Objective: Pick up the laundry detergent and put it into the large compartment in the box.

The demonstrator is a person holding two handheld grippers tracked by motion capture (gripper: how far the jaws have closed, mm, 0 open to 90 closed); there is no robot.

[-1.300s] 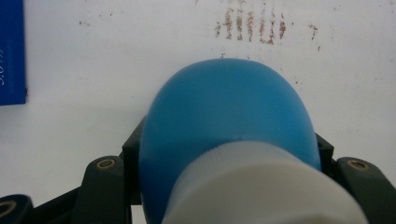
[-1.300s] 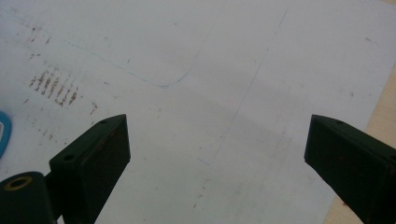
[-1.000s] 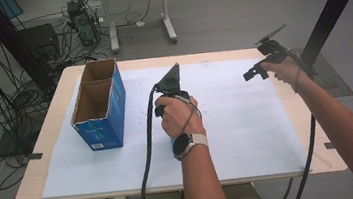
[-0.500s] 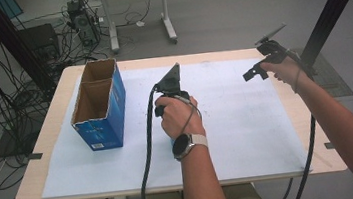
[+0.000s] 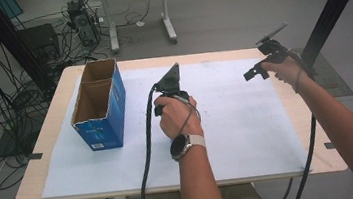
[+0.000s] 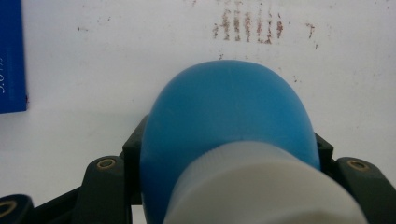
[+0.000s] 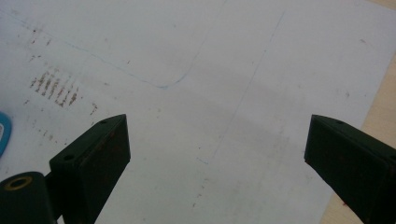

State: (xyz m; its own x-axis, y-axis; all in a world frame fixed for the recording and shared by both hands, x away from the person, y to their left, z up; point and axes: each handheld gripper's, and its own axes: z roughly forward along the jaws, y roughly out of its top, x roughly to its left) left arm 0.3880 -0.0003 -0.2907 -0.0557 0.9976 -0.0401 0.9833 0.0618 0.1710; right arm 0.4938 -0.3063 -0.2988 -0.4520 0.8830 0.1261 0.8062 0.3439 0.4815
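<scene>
A blue bottle (image 6: pixel 224 112) with a white cap (image 6: pixel 261 186) sits between the black jaws of my left gripper (image 6: pixel 231 140), which is shut on it; the cap end faces the camera. Seen from the high view, my left gripper (image 5: pixel 173 79) rests over the middle of the white paper sheet (image 5: pixel 247 116), its grey plate covering the bottle. My right gripper (image 5: pixel 260 69) hovers over the sheet's far right corner. Its jaws stand wide open in the right gripper view (image 7: pixel 217 144), with nothing between them. A blue sliver (image 7: pixel 3 130) shows at that view's left edge.
An open-topped blue cardboard box (image 5: pixel 97 106) stands at the sheet's left end. Rust-coloured smudges (image 6: pixel 247 25) mark the paper beyond the bottle. The wooden table edge (image 5: pixel 307 115) runs along the right. Cables trail from both grippers toward the table's near edge.
</scene>
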